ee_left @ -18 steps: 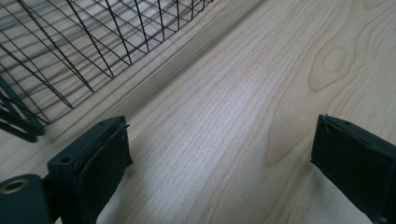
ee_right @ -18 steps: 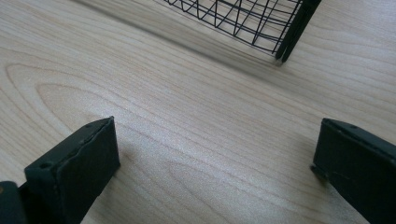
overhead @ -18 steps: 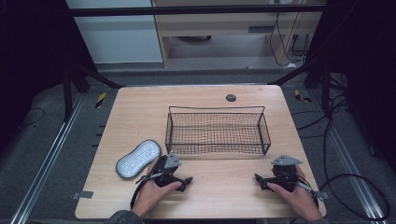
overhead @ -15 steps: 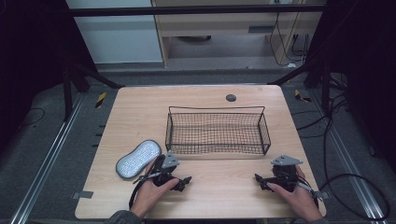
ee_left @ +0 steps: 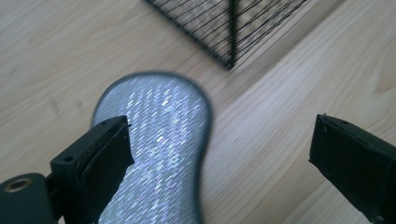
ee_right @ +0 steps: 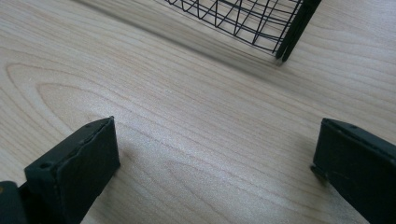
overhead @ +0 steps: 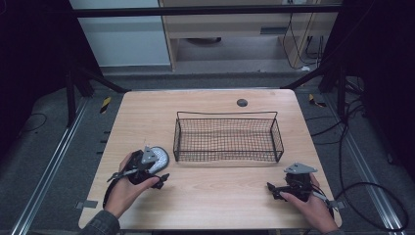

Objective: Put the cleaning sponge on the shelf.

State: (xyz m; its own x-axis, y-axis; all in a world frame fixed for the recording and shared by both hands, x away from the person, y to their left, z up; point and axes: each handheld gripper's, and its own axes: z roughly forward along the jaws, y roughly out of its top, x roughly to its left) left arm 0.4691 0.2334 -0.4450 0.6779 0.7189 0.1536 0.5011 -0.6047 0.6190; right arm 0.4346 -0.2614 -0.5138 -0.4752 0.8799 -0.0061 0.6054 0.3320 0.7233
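Note:
A silver-grey glittery sponge (overhead: pixel 159 156) (ee_left: pixel 159 140) lies flat on the wooden table (overhead: pixel 147 117), just left of the black wire basket (overhead: pixel 227 138). My left gripper (overhead: pixel 149 169) (ee_left: pixel 219 149) hovers over the sponge's near end and is open; its left jaw is above the sponge, its right jaw above bare wood. The hand hides the sponge's near half in the high view. At the front right my right gripper (overhead: pixel 274 188) (ee_right: pixel 215 149) is open over bare wood, with nothing between its jaws.
The basket is empty; its near left corner (ee_left: pixel 229 56) lies just beyond the sponge, and a corner post (ee_right: pixel 292 35) stands ahead of the right gripper. A small dark disc (overhead: pixel 242 102) sits near the table's far edge. Cables (overhead: pixel 372 196) run on the floor at right.
My left hand and gripper have shifted left and forward onto the sponge, now covering its near half. The right gripper has not moved.

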